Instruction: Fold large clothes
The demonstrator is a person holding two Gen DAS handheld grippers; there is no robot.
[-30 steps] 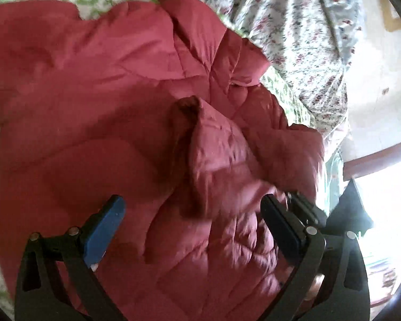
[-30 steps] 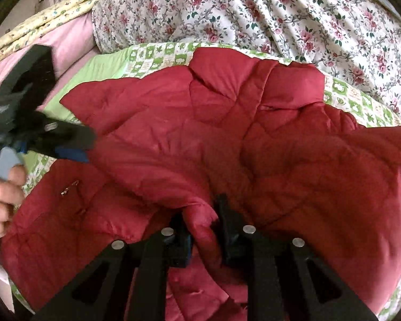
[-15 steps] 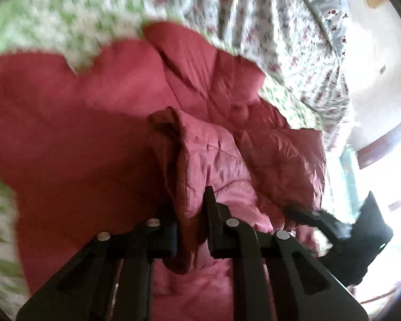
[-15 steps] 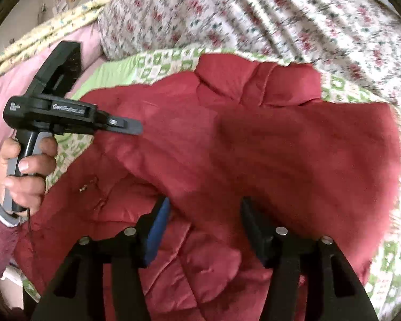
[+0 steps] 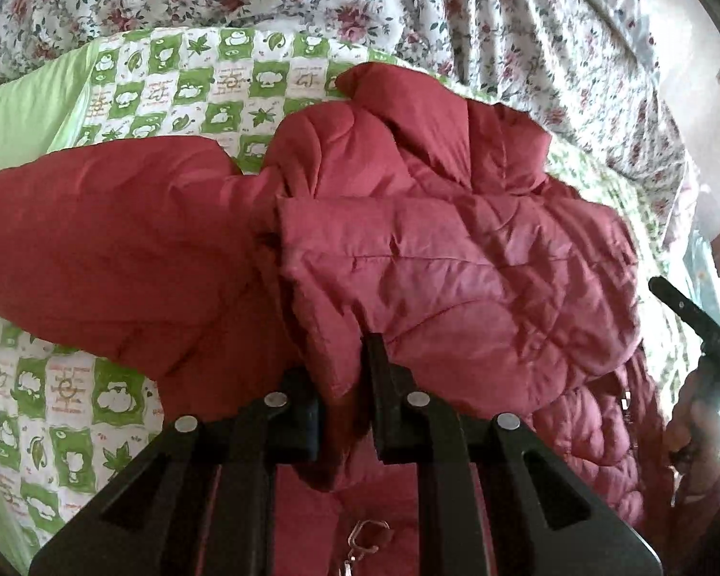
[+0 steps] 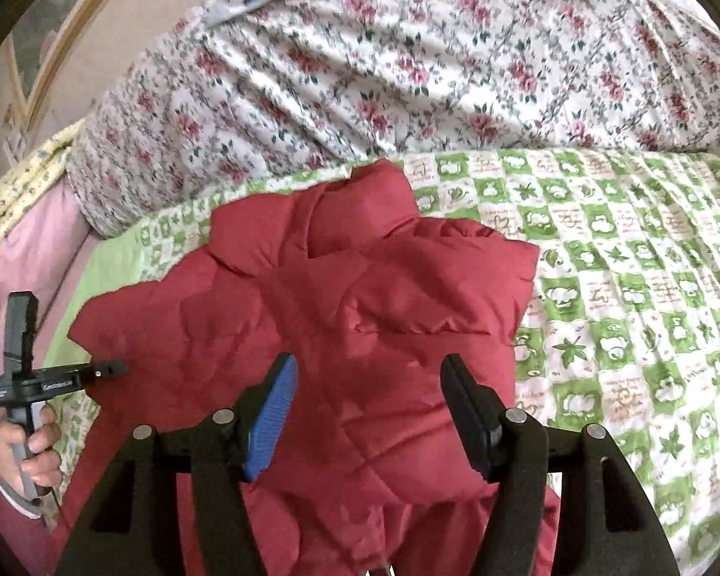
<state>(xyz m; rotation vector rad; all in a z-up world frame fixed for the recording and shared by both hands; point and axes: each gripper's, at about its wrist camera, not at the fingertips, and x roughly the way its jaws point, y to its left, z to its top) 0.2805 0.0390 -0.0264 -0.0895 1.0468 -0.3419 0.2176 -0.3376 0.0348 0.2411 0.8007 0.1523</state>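
Since a second ago, the left gripper [image 5: 343,384] has clamped a fold of the red quilted jacket [image 5: 456,278], while the right gripper [image 6: 367,413] has released, jaws wide above it. Jacket lies mid-bed on the green checked quilt [image 6: 624,288], collar toward the floral duvet [image 6: 408,57]; nothing obstructs.

The lower hem of the quilted dark-red padded jacket [image 5: 456,278] runs out of the left wrist view's bottom edge, behind the black two-finger left gripper [image 5: 343,403], whose fingertips are buried in a pinched fold. At the right rim, the black right gripper [image 5: 691,317] is cut off, its fingers out of sight. In the right wrist view the jacket's near part is hidden behind the gripper frame, and the person's left hand [image 6: 33,451] is clipped by the rim.
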